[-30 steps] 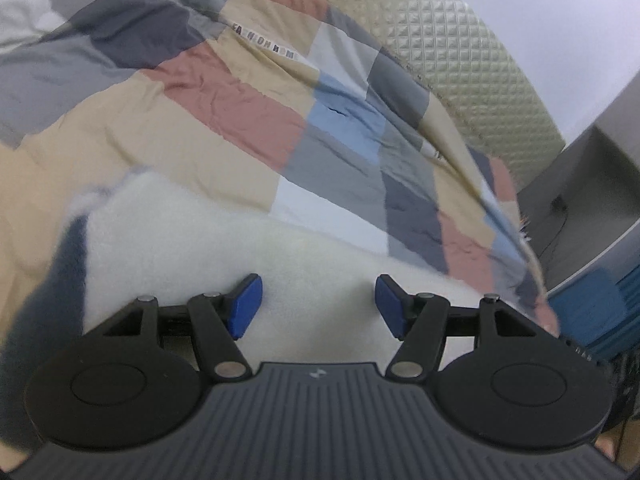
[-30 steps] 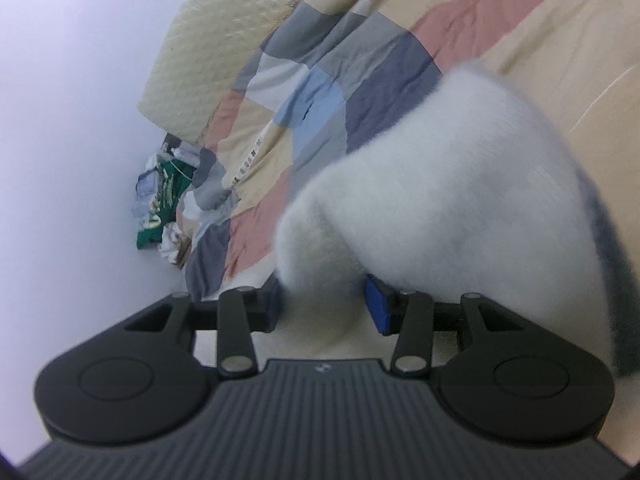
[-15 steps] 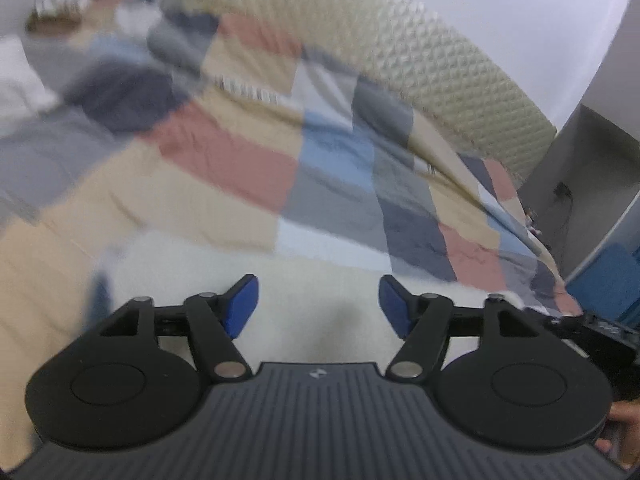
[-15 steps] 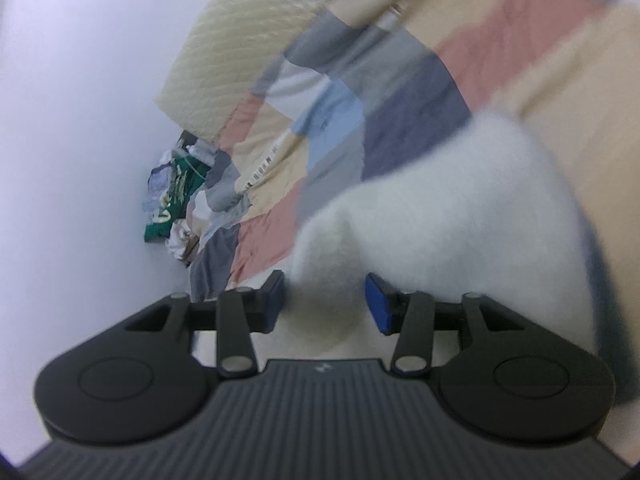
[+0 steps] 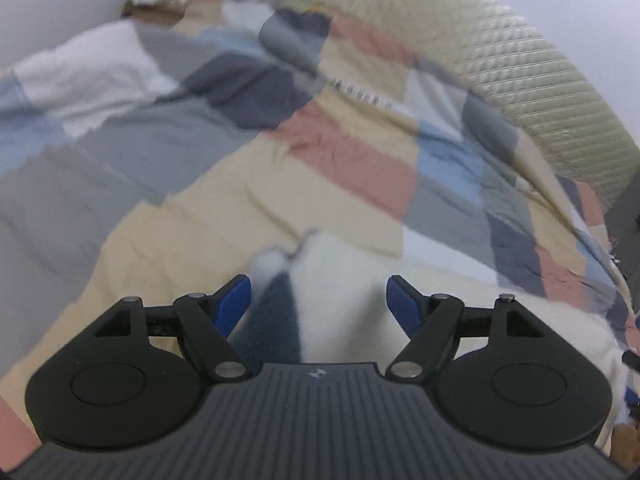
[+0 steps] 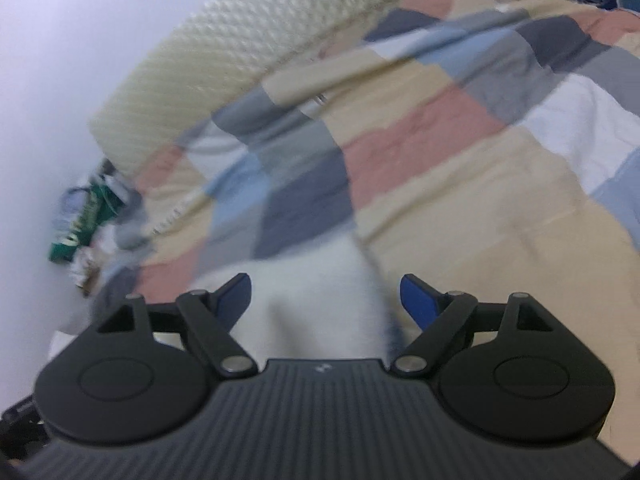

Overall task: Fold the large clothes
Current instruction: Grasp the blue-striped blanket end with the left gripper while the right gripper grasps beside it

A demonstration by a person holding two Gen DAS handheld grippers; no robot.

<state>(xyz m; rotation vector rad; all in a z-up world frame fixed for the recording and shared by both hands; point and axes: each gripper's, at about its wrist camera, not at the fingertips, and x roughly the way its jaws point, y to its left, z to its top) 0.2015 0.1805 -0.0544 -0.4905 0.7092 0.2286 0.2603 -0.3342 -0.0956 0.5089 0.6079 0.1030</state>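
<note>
left gripper: jaws spread wide and opening; blue pads clear of the cloth, nothing pinched
garment: white fluffy fabric with a dark grey panel at its left; lies on the bed just ahead of and below the left gripper, showing between the jaws without touching either pad; its far tip ends in two small bumps just beyond the fingertips
left pads: left one sits over the dark panel's edge, right one over white fabric, both apart from it as far as the view shows
right gripper: jaws wide apart and opening; nothing pinched
garment, right view: white fabric lies between and below the jaws, closer to the left pad; blurred, a dark edge on its right side
right pads: right one hangs over beige quilt, clear of the garment
quilt: patchwork of beige, pink, grey, blue and white squares, covers the bed ahead of both grippers
headboard: cream, quilted texture, far beyond the left gripper to its right; far ahead-left of the right gripper
clutter: green and white items by the wall, far left of the right gripper; too blurred to name
sharpness: both views motion-blurred
</note>
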